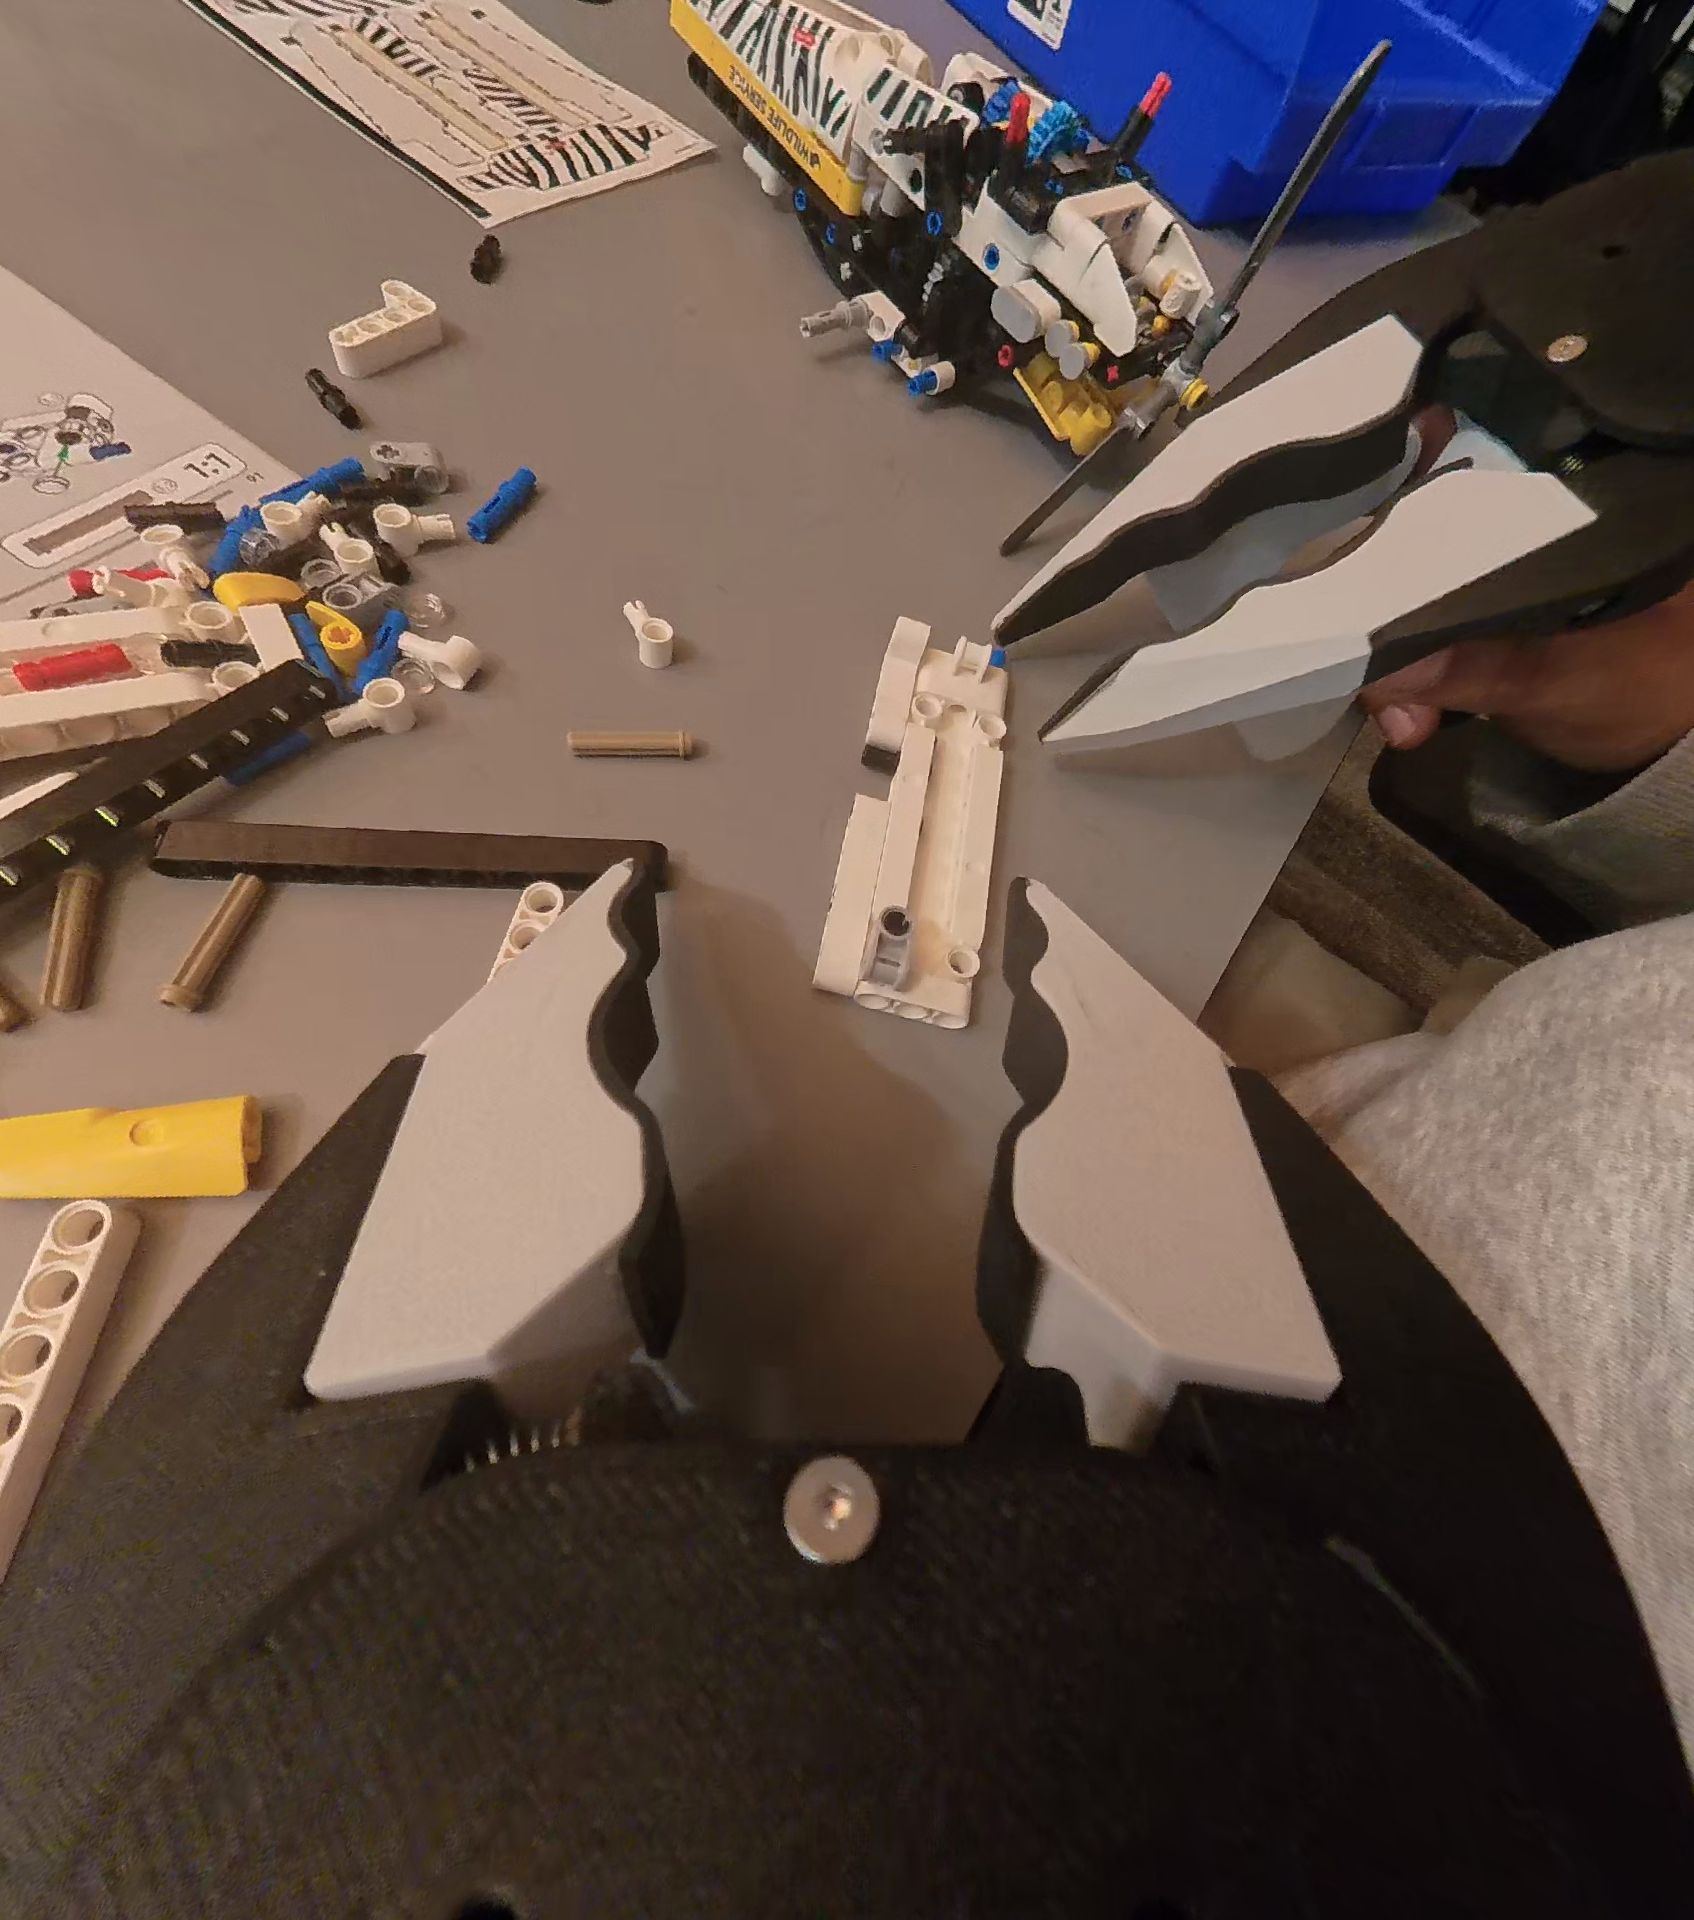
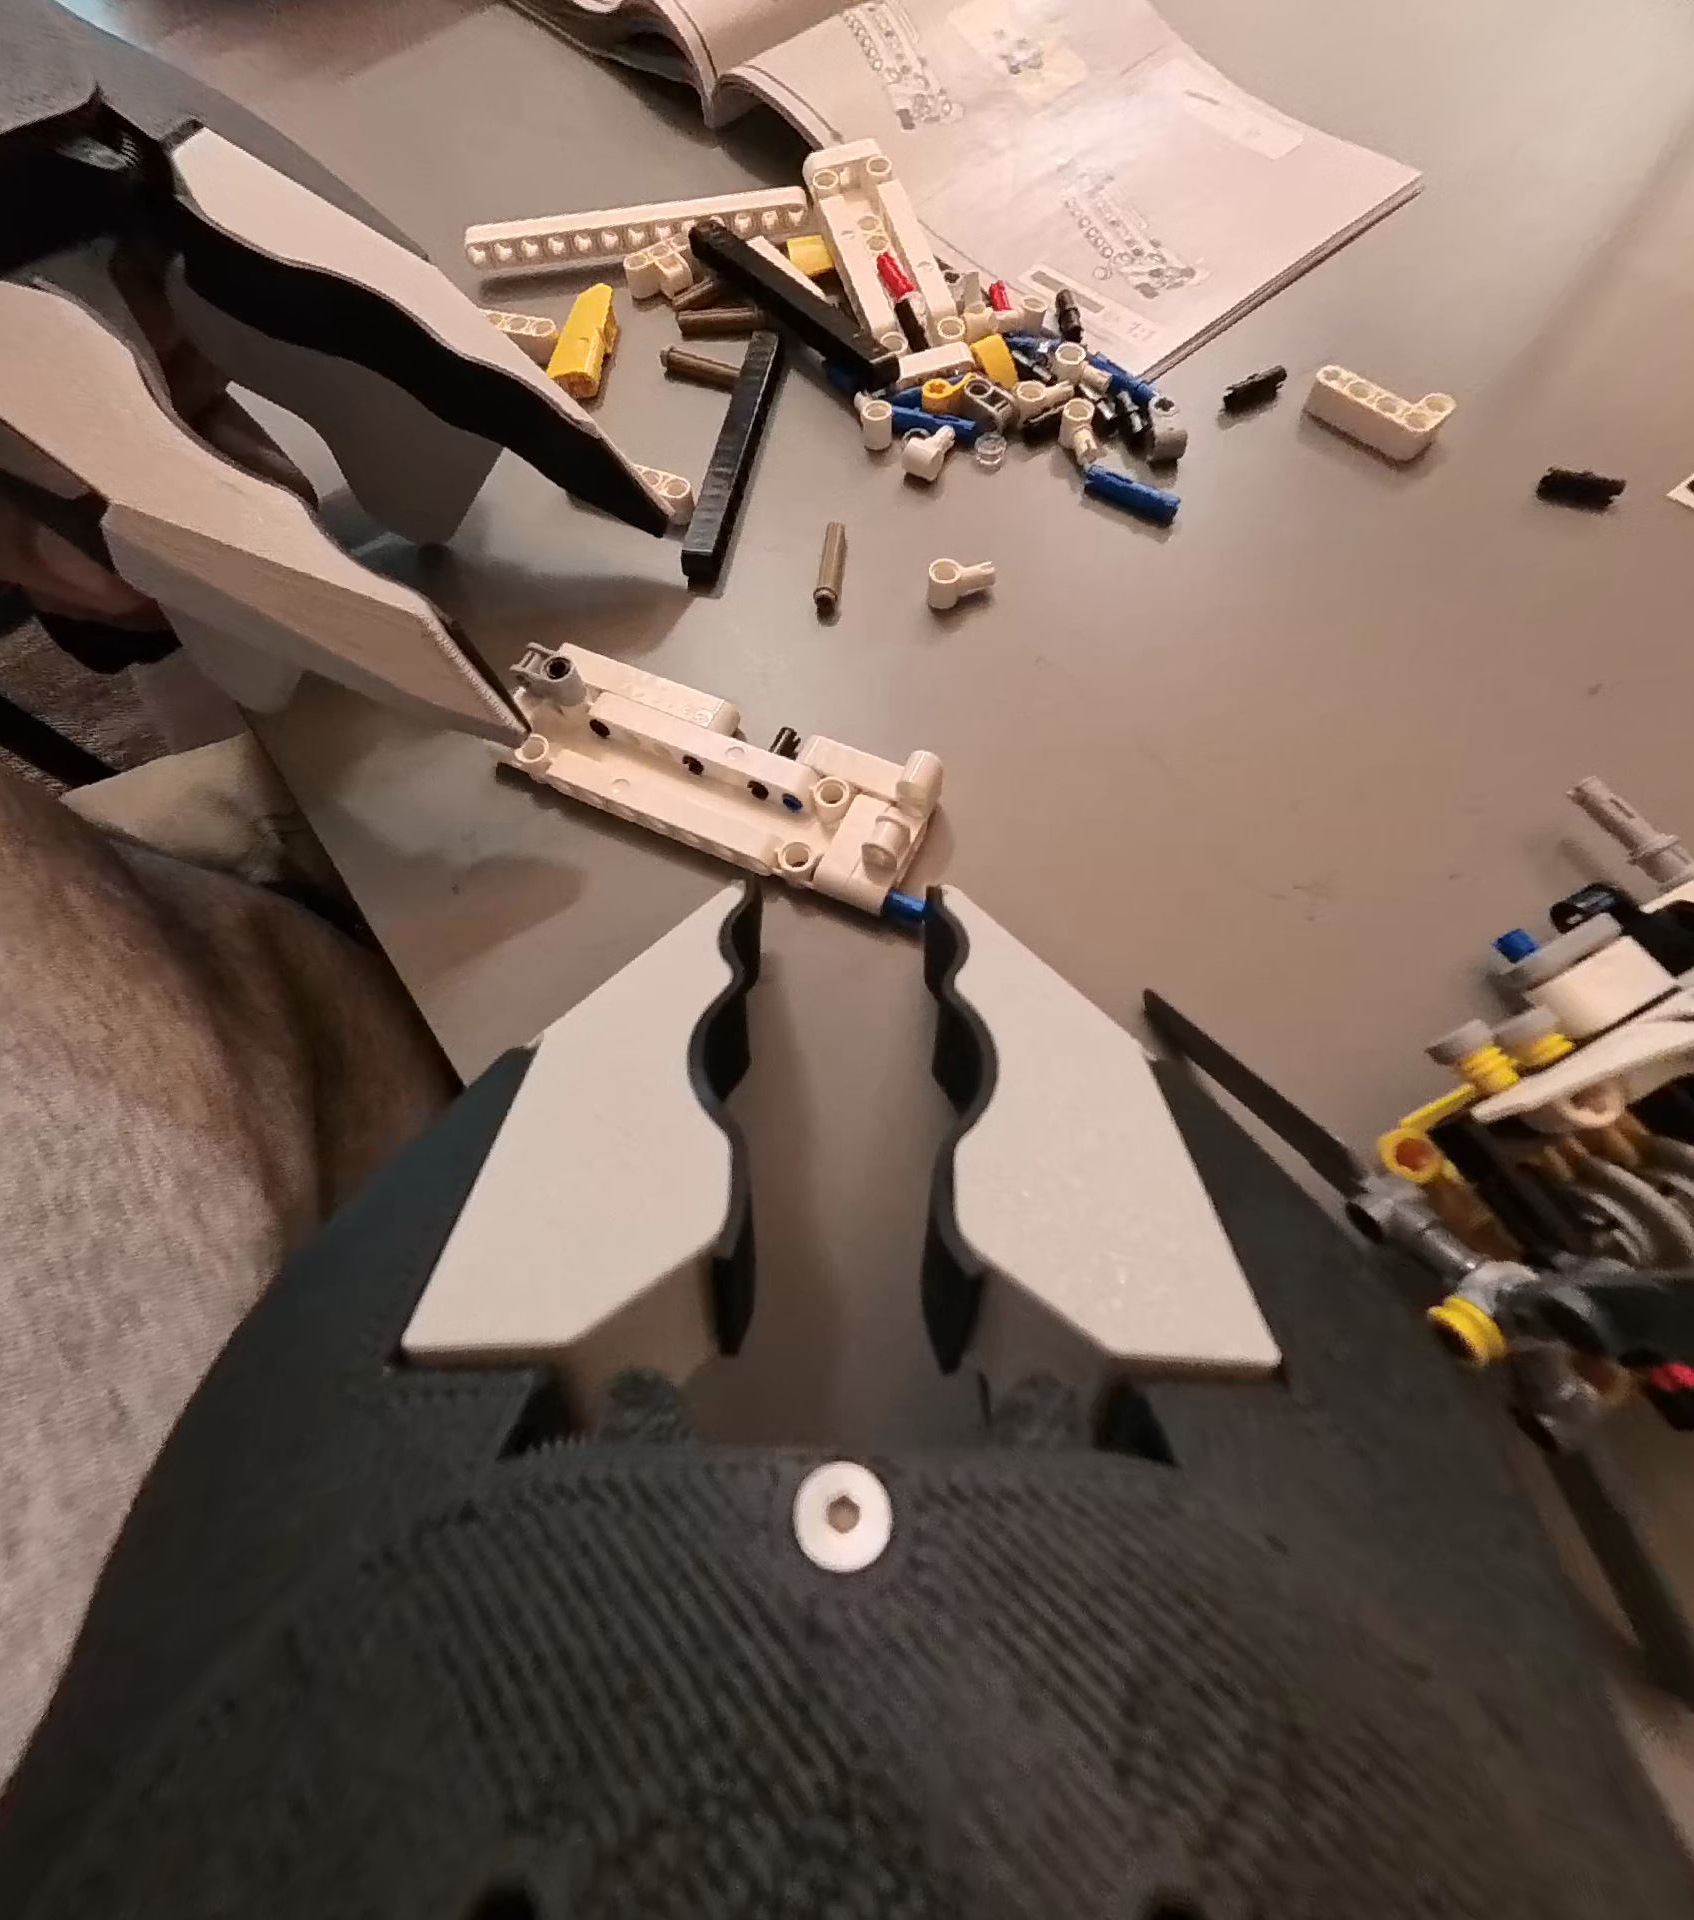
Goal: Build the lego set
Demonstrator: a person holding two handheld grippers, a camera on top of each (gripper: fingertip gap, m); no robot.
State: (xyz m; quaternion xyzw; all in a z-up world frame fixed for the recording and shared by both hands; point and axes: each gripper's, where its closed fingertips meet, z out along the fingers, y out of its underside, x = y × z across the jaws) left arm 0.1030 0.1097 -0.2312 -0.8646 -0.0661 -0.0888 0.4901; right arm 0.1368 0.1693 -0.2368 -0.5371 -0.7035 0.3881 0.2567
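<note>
While both claws hang apart and hold nothing, the left claw (image 1: 832,883) gapes wide, and the white lego subassembly (image 1: 921,821) lies flat on the grey counter (image 1: 718,520) at its 12 o'clock. From 2 o'clock the right claw (image 1: 1019,681), narrowly parted, has its upper tip at the subassembly's blue pin (image 2: 905,907). Loose lego pieces (image 1: 303,603) are heaped at 10 o'clock over an instruction booklet (image 1: 12,416); the partly built plane (image 1: 978,229) stands at 1 o'clock.
</note>
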